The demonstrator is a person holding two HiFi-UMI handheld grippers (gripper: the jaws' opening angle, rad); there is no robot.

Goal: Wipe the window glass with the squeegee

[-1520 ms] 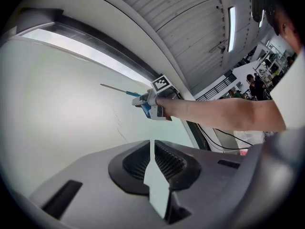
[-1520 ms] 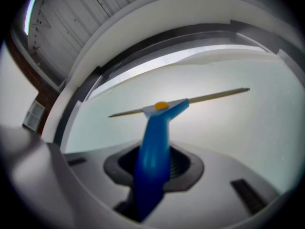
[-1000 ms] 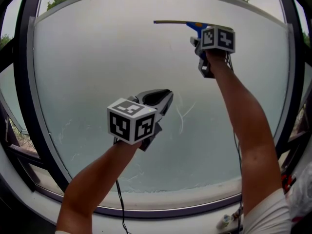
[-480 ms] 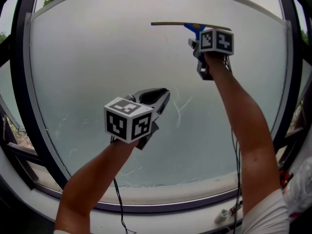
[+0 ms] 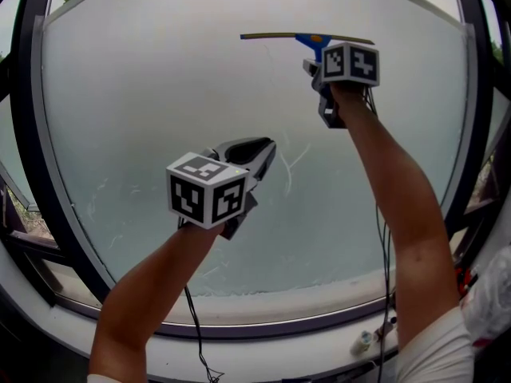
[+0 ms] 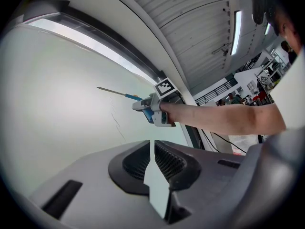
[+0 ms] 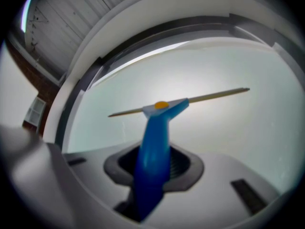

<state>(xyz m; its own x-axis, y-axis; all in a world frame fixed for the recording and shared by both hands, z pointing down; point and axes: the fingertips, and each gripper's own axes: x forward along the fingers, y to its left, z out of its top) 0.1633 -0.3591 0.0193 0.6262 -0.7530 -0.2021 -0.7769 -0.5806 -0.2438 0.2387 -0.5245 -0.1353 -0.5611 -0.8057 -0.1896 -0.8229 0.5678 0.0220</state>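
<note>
The right gripper [image 5: 314, 64] was raised high against the window glass [image 5: 160, 94], clenched on the blue handle of the squeegee [image 5: 307, 38]. The handle ran up between the jaws, and the thin blade lay roughly level across the upper part of the pane, seemingly against it. The left gripper [image 5: 267, 150] was held lower and nearer the middle of the pane, pointing at the glass. Its jaws were drawn together to a narrow slit with nothing between them. Faint pale streaks [image 5: 292, 166] marked the glass just right of it. A dark window frame [image 5: 33, 134] curved around the pane.
</note>
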